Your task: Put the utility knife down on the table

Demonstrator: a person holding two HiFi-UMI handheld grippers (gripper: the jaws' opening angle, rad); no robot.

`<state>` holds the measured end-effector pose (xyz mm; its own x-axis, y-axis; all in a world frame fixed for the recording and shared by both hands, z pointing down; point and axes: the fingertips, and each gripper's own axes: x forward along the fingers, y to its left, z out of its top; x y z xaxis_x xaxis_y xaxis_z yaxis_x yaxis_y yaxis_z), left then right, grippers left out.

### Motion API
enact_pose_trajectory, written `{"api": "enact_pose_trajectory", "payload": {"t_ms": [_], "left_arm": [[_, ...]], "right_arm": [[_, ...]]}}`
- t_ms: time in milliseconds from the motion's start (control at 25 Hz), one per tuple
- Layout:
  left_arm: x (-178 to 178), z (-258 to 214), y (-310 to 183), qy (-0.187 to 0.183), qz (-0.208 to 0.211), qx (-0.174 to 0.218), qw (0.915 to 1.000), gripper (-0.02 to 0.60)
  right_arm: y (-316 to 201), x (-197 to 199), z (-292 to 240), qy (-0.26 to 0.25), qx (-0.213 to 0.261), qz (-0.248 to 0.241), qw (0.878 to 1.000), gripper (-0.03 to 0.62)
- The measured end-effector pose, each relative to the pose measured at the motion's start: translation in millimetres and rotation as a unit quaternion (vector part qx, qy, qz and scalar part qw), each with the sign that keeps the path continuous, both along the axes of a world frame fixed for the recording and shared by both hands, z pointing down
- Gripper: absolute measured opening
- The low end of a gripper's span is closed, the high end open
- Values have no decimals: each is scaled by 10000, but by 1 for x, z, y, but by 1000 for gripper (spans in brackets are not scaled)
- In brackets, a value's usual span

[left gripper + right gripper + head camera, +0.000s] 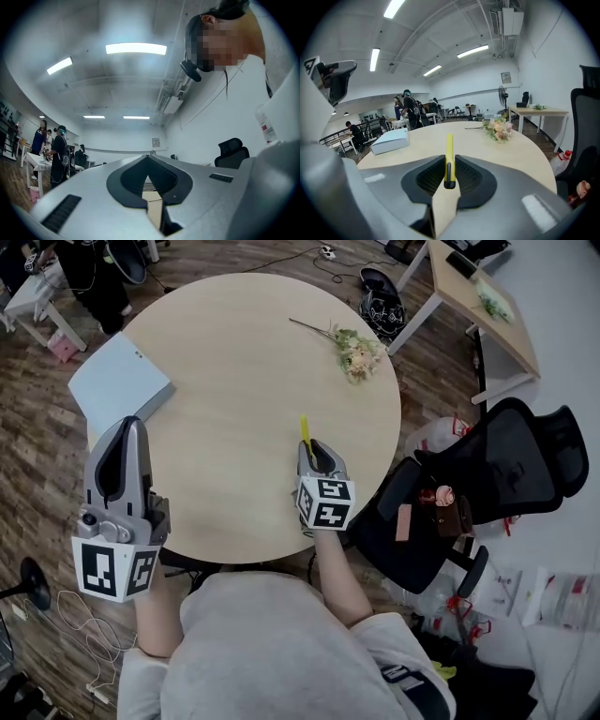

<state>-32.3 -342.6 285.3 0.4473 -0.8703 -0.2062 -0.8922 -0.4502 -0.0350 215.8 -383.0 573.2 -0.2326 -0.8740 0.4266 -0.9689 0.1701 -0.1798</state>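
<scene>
Table w/ 1 box, 1 bouquet; right tool grips 1 knife.

The left gripper is held out at the person's left side, pointing forward, its fingers meeting at the tips with nothing between them. The right gripper points forward on an extended forearm, fingers clamped on the utility knife.

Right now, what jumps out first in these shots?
The yellow utility knife, clamped in the right gripper over the round table, pointing away from the person. A flower bouquet lies at the table's far right, a pale blue box at its left edge. The left gripper is shut and empty.
</scene>
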Motion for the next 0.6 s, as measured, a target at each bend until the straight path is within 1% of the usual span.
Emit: {"api": "enact_pose_trajectory", "payload": {"t_ms": [320,600], "left_arm": [[-2,5,4,-81,-83,-118,9999,8],[-2,8,1,-118,-110,-153,9998,8]], "right_arm": [[0,-10,49,121,-604,-168,9980,74],[-2,-14,79,168,-1019,-214,9944,74]]}}
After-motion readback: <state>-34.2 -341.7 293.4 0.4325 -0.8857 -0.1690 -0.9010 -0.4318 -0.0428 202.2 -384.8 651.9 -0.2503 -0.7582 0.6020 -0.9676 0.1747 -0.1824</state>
